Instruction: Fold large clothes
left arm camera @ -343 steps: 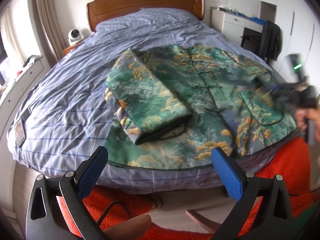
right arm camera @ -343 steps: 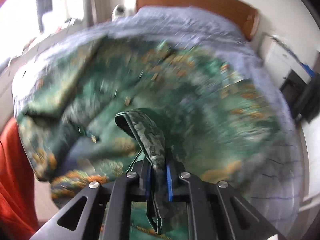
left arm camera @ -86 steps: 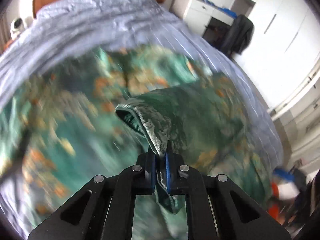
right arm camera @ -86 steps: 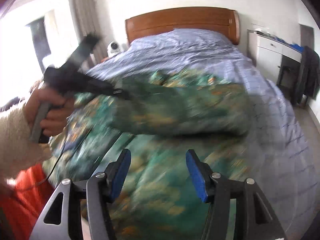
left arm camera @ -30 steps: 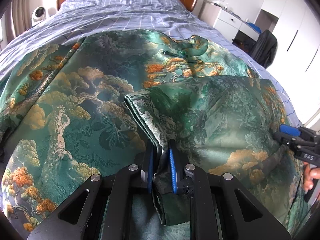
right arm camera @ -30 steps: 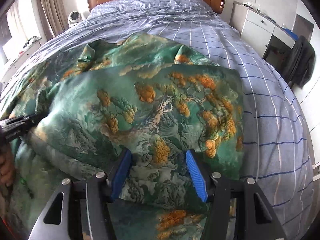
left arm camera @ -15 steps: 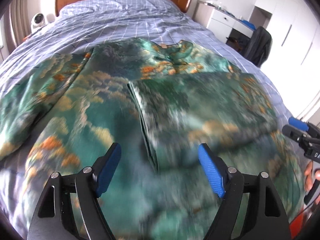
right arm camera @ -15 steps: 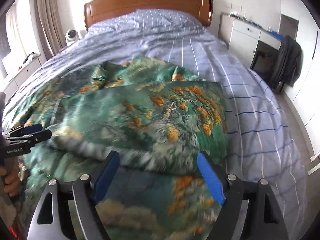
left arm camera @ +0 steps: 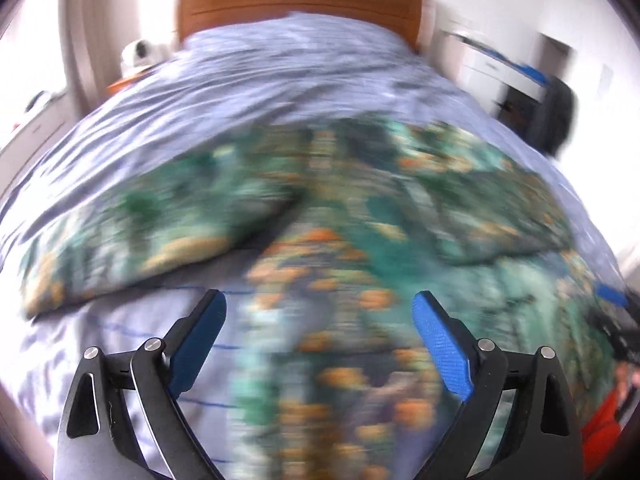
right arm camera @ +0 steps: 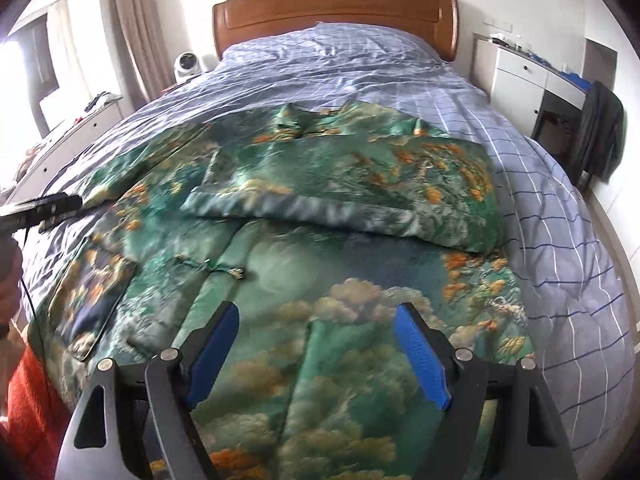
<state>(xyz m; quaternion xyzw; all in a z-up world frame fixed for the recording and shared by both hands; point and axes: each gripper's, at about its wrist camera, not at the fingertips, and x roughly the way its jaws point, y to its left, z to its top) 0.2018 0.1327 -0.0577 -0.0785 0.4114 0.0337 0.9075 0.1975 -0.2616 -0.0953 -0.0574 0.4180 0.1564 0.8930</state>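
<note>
A green jacket with orange and cloud patterns lies spread face up on the bed. Its right sleeve is folded across the chest. Its left sleeve lies stretched out to the left on the cover. My right gripper is open and empty, hovering over the jacket's lower hem. My left gripper is open and empty above the jacket's left half; that view is blurred. The left gripper also shows at the left edge of the right wrist view.
The bed has a blue checked cover and a wooden headboard. A white cabinet and desk with a dark garment on a chair stand at the right. A small white fan sits left of the headboard.
My left gripper let go of the right sleeve, opened and swung left and back. My right gripper drew back from the folded sleeve towards the hem. The sleeve stays folded across the chest.
</note>
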